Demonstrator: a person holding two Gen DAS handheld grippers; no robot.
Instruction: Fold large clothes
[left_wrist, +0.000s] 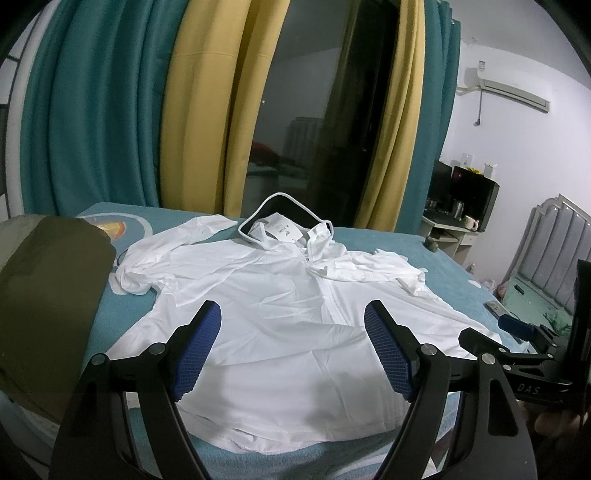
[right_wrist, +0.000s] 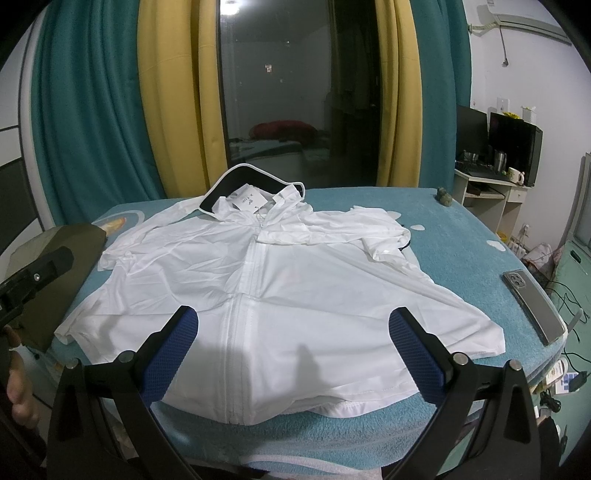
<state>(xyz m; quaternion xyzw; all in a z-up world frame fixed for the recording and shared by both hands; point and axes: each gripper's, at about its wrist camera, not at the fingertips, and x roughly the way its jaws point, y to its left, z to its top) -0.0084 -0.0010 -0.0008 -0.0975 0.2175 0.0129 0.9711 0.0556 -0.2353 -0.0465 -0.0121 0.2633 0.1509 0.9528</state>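
Hovering over the near hem of the jacket (right_wrist: 280, 280), I am holding both grippers spread wide and gripping nothing. The jacket is lying front-up and zipped on the teal surface (right_wrist: 461, 236), hood (right_wrist: 243, 184) at the far end, both sleeves already lying bent in across or beside the body. My left gripper (left_wrist: 291, 332) is hanging above the left half of the hem, my right gripper (right_wrist: 293, 332) above the zip. I am judging the best start is pinching the hem corners cleanly, one layer stack each, and lifting evenly so the thin cloth is not bunching. An olive garment (right_wrist: 55, 258) is sitting just beside the left sleeve, and a phone (right_wrist: 532, 306) is lying near the right hem corner; both are crowding any sideways fold.
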